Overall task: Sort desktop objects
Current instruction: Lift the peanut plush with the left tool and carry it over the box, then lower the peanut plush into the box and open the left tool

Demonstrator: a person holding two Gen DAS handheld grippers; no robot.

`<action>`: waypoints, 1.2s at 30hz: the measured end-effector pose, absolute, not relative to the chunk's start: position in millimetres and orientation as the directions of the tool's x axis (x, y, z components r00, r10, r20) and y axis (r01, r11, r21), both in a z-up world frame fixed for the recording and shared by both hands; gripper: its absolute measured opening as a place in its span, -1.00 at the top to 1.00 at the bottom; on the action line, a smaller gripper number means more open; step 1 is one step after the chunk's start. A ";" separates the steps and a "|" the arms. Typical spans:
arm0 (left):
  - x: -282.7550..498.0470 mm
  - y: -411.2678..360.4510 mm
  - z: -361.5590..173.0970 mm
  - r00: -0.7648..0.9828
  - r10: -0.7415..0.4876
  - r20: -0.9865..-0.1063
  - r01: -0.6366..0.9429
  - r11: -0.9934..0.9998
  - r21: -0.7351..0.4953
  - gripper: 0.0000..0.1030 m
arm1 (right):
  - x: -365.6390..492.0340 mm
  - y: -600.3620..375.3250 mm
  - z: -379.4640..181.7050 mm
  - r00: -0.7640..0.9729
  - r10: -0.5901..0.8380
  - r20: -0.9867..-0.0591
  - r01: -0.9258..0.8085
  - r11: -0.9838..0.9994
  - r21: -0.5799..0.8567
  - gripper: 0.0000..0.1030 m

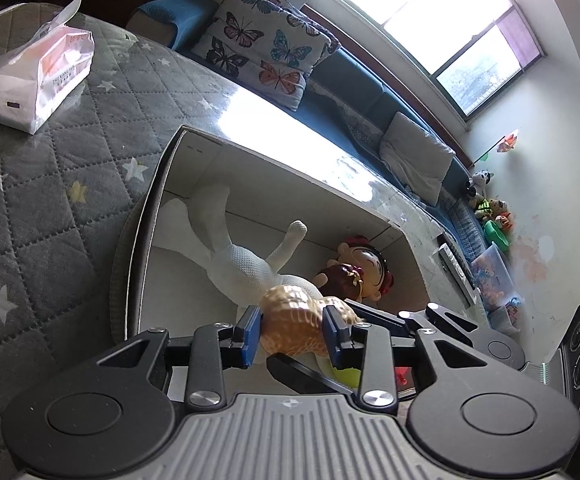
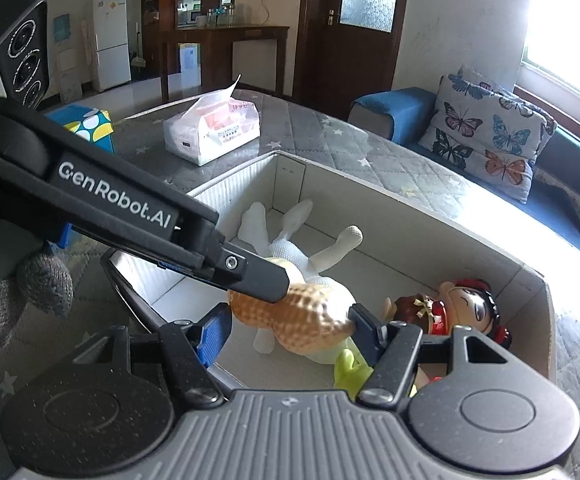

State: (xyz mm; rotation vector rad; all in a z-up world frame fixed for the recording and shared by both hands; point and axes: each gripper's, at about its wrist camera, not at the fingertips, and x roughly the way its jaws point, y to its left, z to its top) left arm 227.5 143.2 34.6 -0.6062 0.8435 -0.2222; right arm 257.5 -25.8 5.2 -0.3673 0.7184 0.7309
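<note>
A tan peanut-shaped toy (image 1: 293,322) hangs over the open cardboard box (image 1: 178,148). My left gripper (image 1: 291,330) is shut on it, pads on both sides. In the right wrist view the peanut toy (image 2: 293,320) also sits between my right gripper's (image 2: 290,326) pads, which touch both its ends, while the left gripper's fingers (image 2: 258,276) press it from above. Inside the box (image 2: 409,202) lie a white plush toy (image 2: 313,264), a doll with a red hat (image 2: 461,308) and a yellow-green toy (image 2: 349,368). The plush (image 1: 246,256) and doll (image 1: 363,270) show in the left view too.
A tissue pack (image 1: 34,76) lies on the grey star-quilted table cover (image 1: 50,208), beyond the box. It also shows in the right view (image 2: 214,128), near a blue patterned box (image 2: 90,126). A blue sofa with a butterfly cushion (image 1: 266,40) runs behind the table.
</note>
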 end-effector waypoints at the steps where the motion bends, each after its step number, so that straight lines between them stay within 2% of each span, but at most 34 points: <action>1: 228.1 143.1 34.6 0.651 -0.416 -0.634 -0.052 0.809 -0.585 0.28 | 256.9 -25.8 5.2 0.526 0.474 -0.707 -0.714 0.697 -0.064 -0.28; 13: 228.3 136.7 32.3 0.633 -0.408 -0.659 -0.043 0.831 -0.555 0.29 | 252.6 -28.0 8.3 0.521 0.481 -0.705 -0.719 0.693 -0.059 -0.28; 36: 220.3 141.7 39.8 0.646 -0.396 -0.653 -0.045 0.833 -0.551 0.30 | 251.7 -29.9 14.4 0.519 0.484 -0.705 -0.712 0.701 -0.044 -0.27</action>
